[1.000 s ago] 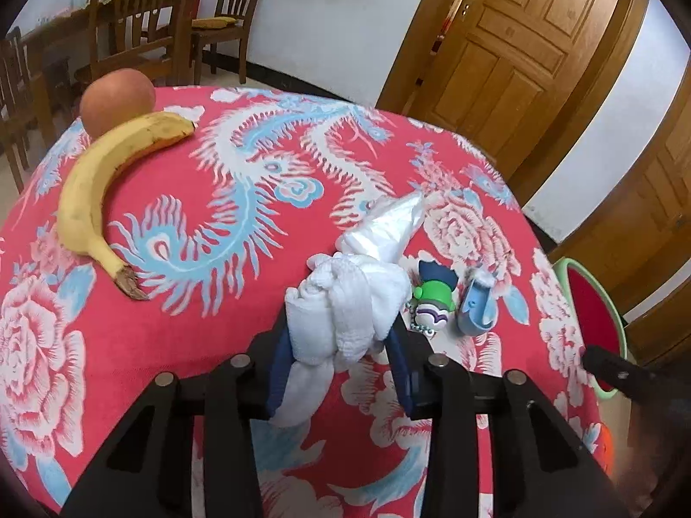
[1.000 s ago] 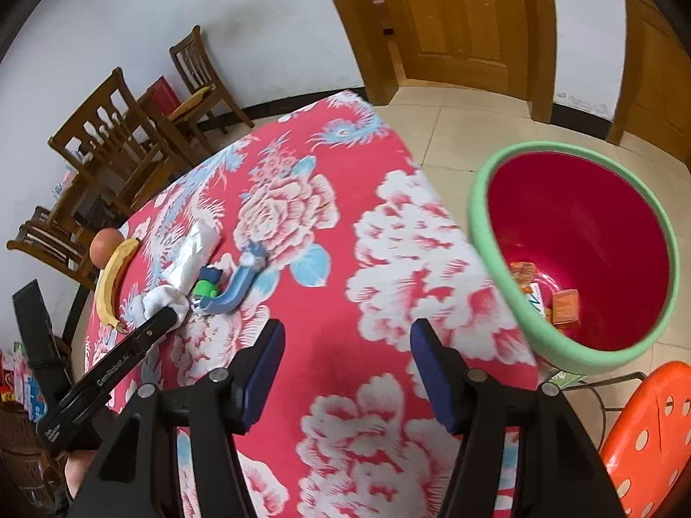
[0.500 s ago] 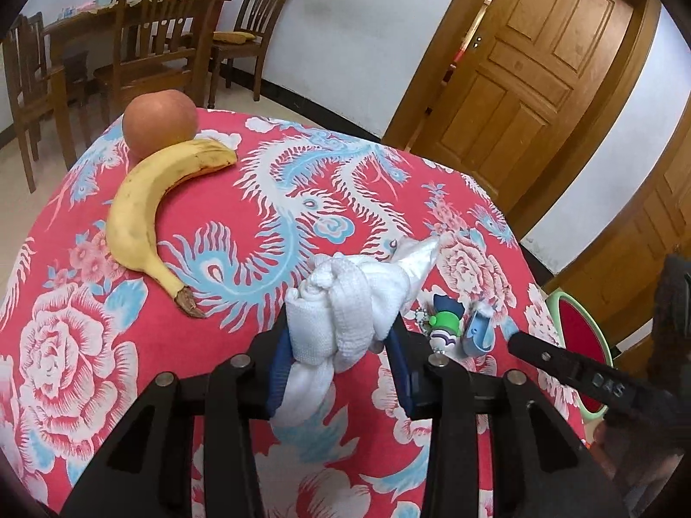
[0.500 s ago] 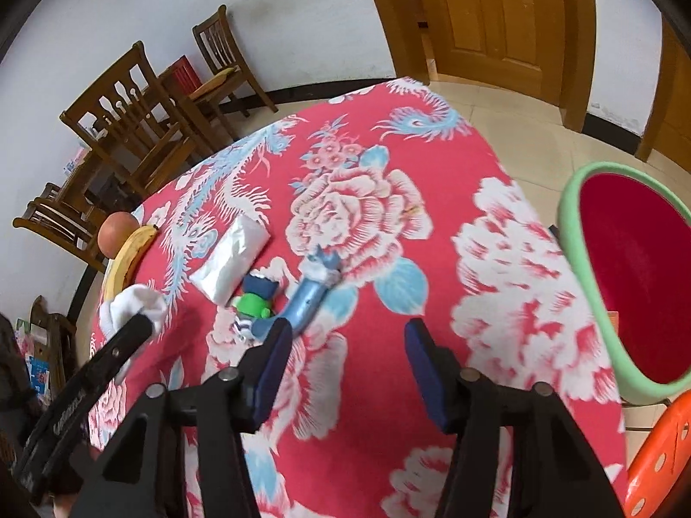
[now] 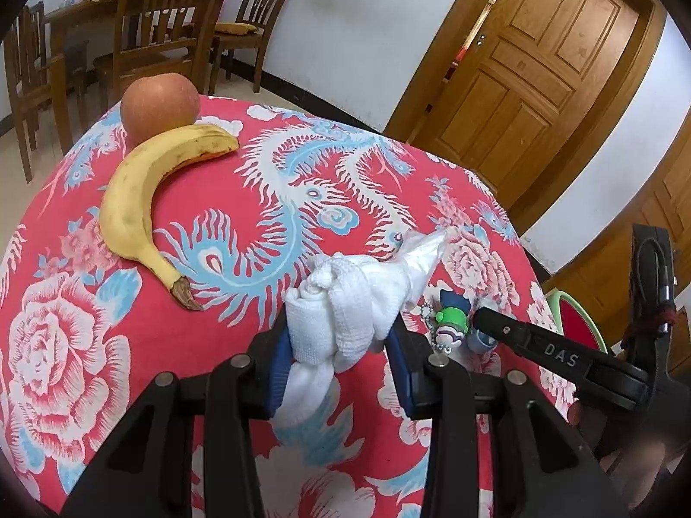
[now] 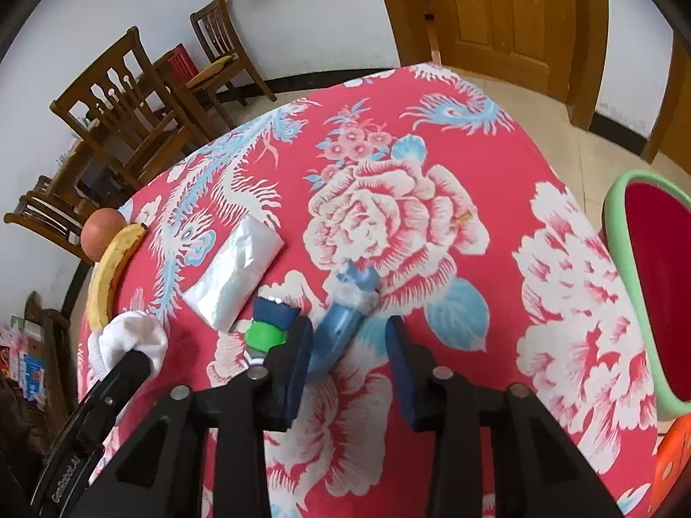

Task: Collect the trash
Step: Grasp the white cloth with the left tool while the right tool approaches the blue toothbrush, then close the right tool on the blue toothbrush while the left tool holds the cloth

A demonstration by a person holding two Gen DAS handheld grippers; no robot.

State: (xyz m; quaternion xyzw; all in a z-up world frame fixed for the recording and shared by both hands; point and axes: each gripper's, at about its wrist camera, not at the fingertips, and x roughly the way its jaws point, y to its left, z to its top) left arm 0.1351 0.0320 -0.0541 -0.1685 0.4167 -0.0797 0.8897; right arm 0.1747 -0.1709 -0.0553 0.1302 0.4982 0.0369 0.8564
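Observation:
My left gripper is shut on a crumpled white cloth wad, held just above the red floral tablecloth; the wad also shows in the right wrist view. My right gripper is open, its fingers on either side of a blue tube-shaped piece lying on the cloth. A green and blue toy keychain lies just left of it. A white tissue packet lies beyond. The red bin with a green rim stands off the table's right edge.
A banana and an apple lie at the table's far left. Wooden chairs and a wooden door stand behind. An orange stool is beside the bin. The right gripper's body reaches in beside the toy.
My right gripper has swung left from the bin to the table and lowered around the blue tube piece. My left gripper has lifted slightly and drawn back with the cloth wad.

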